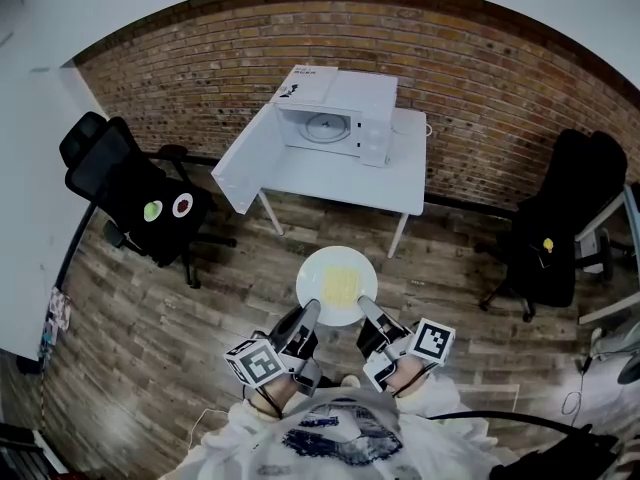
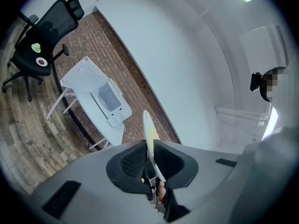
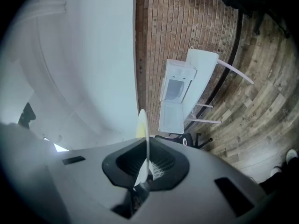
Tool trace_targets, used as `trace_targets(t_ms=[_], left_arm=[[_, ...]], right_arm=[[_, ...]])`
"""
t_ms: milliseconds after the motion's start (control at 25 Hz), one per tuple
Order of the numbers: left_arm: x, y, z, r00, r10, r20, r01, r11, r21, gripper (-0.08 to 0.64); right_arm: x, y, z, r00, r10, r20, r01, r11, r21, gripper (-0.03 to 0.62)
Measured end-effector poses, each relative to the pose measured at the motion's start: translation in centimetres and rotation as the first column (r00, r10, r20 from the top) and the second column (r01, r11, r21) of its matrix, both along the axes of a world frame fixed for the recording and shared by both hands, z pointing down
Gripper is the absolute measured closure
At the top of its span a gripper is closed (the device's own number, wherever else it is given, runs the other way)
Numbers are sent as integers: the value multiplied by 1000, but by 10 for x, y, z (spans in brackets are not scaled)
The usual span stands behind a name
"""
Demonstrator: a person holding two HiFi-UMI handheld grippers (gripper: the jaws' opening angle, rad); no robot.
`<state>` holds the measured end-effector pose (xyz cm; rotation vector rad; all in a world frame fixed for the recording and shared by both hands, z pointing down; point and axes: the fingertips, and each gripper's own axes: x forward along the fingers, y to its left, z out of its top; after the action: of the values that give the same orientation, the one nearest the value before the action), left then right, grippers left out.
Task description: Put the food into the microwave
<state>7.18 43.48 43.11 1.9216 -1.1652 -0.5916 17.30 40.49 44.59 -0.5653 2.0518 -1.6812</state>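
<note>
- The plate is round, white and smooth, with a shallow raised rim. It is held level in the air at the lower middle of the head view, above the wooden floor.
- The food lies flat on the middle of the plate. It is a pale yellow, roughly square piece, possibly a thin slice of something, though it is too small in the frame to tell.
- The left gripper has its jaws clamped on the plate's lower-left rim. Its own view shows the plate edge-on between the dark ribbed pads, with a streak of yellow on the surface.
- The right gripper has its jaws closed on the plate's lower-right rim. Its own view shows the thin white edge running straight up from between the pads.
- Each gripper is grey, with a cube of black-and-white square markers near the person's hand.
- The microwave is a white box at the upper middle of the head view, well apart from the plate. Its door is swung wide to the left, and a round turntable shows inside.
- It stands on a white table with thin white legs, set against a red brick wall.
- A black office chair stands at the left of the frame and another at the right.
</note>
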Motion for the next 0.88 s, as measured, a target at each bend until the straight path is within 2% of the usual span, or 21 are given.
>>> trace_targets(t_ms=[560, 880], left_arm=[[1, -26, 11, 1000, -1, -17, 0, 1000, -23, 511], [-22, -81, 22, 999, 10, -35, -11, 1000, -16, 511]], right_arm=[[0, -26, 7, 1000, 8, 2, -8, 1000, -12, 572], [-21, -78, 18, 1000, 21, -13, -22, 999, -28, 572]])
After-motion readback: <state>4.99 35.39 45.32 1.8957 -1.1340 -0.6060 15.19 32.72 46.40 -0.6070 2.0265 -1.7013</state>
